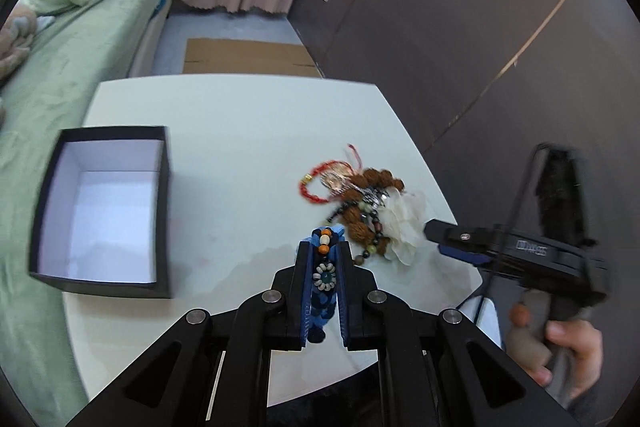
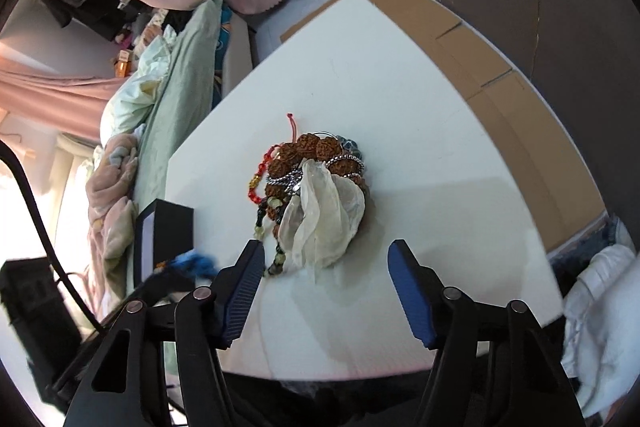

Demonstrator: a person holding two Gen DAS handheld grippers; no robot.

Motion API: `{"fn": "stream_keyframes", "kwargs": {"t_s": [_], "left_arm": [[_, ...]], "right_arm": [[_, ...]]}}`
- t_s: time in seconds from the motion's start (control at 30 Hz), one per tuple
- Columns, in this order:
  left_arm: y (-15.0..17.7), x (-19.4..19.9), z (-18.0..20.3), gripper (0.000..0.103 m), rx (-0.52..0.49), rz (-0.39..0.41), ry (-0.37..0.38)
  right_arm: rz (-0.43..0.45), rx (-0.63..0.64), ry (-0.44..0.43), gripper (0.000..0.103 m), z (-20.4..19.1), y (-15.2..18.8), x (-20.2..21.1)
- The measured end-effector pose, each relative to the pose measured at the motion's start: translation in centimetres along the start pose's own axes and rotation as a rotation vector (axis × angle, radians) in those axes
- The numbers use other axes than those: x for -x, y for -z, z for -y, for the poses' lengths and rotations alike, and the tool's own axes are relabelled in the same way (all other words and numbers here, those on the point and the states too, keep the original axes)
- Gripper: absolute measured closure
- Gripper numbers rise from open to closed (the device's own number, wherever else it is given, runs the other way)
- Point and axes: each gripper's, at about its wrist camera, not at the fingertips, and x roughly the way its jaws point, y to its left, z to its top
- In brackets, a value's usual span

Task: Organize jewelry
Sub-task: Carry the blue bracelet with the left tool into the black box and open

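My left gripper (image 1: 323,247) is shut on a blue woven bracelet (image 1: 325,277) with white and orange beads, held above the white table (image 1: 224,131). A black box (image 1: 106,211) with a white inside stands open at the table's left. A pile of jewelry (image 1: 360,203) lies right of the left gripper: a red bead bracelet, brown seed beads, a silver chain and a white flower piece (image 2: 324,211). My right gripper (image 2: 326,251) is open and empty, just short of the flower piece; it shows in the left wrist view (image 1: 436,229).
A bed with green sheets (image 1: 68,75) runs along the table's left side. Flat cardboard (image 1: 248,57) lies on the floor beyond the table. A dark wall (image 1: 460,27) stands to the right. The black box shows at the left in the right wrist view (image 2: 168,227).
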Motion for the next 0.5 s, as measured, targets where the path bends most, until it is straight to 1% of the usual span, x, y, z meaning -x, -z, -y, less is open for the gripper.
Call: {"fn": "stream_keyframes", "kwargs": {"t_s": [0.07,0.1,0.13,0.2,0.27,0.3,0.33,0.5], "left_arm": [[-0.1,0.9,-0.8,0.092,0.008,0.016,-0.006],[-0.1,1.4,-1.1,0.092,0.012,0.023,-0.008],[-0.3,1.9,-1.5,0.092,0.02,0.032,-0.01],[-0.5,2.8,-2.4,0.092,0.029,0.045,-0.014],[-0.7,3.8,-3.1,0.092,0.039,0.062,-0.02],[-0.8,4.1,-3.4,0.092,0.043,0.07,-0.025],[-0.9,4.6,-3.8,0.092,0.048,0.078,-0.029],[-1.4,6.6,-5.6,0.092,0.078,0.112,-0.037]], "right_arm": [[-0.015,-0.023,0.011,0.045,0.3,-0.3,-1.1],[-0.024,-0.032,0.018,0.058,0.5,-0.5,-1.5],[-0.029,-0.042,0.015,0.078,0.6,-0.7,-1.9],[-0.029,-0.056,0.032,0.097,0.9,-0.9,-2.3],[-0.012,-0.061,0.002,0.099,0.6,-1.0,-2.0],[-0.007,-0.052,0.0,0.099,0.3,-1.0,-1.7],[0.005,-0.034,0.009,0.099,-0.4,-1.0,-1.3],[0.037,0.031,-0.023,0.1,-3.9,-0.9,0.4]]}}
